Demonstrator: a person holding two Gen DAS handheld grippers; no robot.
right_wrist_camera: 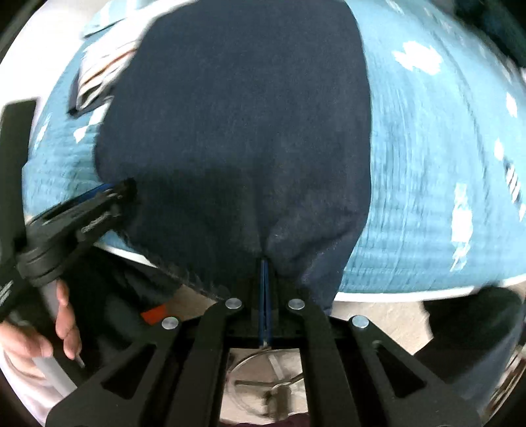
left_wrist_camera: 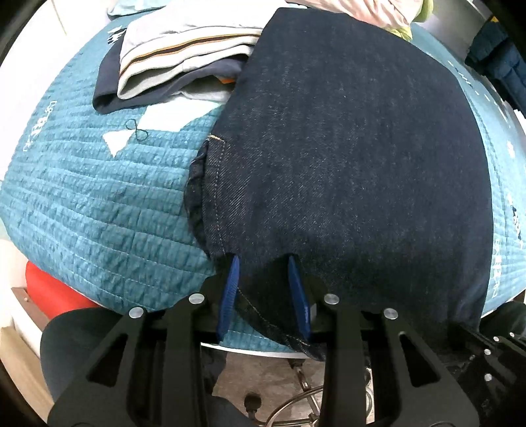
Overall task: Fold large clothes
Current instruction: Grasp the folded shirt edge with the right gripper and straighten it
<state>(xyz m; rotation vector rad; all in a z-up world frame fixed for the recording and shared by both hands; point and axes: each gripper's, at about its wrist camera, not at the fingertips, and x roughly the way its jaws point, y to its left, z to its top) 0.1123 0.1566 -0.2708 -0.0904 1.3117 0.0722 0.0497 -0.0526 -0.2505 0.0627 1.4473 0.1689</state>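
Observation:
A pair of dark blue jeans (left_wrist_camera: 345,147) lies spread on a table under a teal quilted cover (left_wrist_camera: 98,203). Its near edge hangs over the table's front edge. My left gripper (left_wrist_camera: 263,259) is open, its blue fingers (left_wrist_camera: 230,289) standing either side of the jeans' near left edge. In the right wrist view the jeans (right_wrist_camera: 236,131) fill the middle, and my right gripper (right_wrist_camera: 264,262) is shut on their near hem. The left gripper (right_wrist_camera: 95,200) shows there at the jeans' left edge.
A stack of folded clothes (left_wrist_camera: 177,62) sits at the table's far left, pink and green garments (left_wrist_camera: 371,11) at the far edge. A red object (left_wrist_camera: 56,289) stands below the table at left. A metal stool frame (right_wrist_camera: 263,384) is on the floor below.

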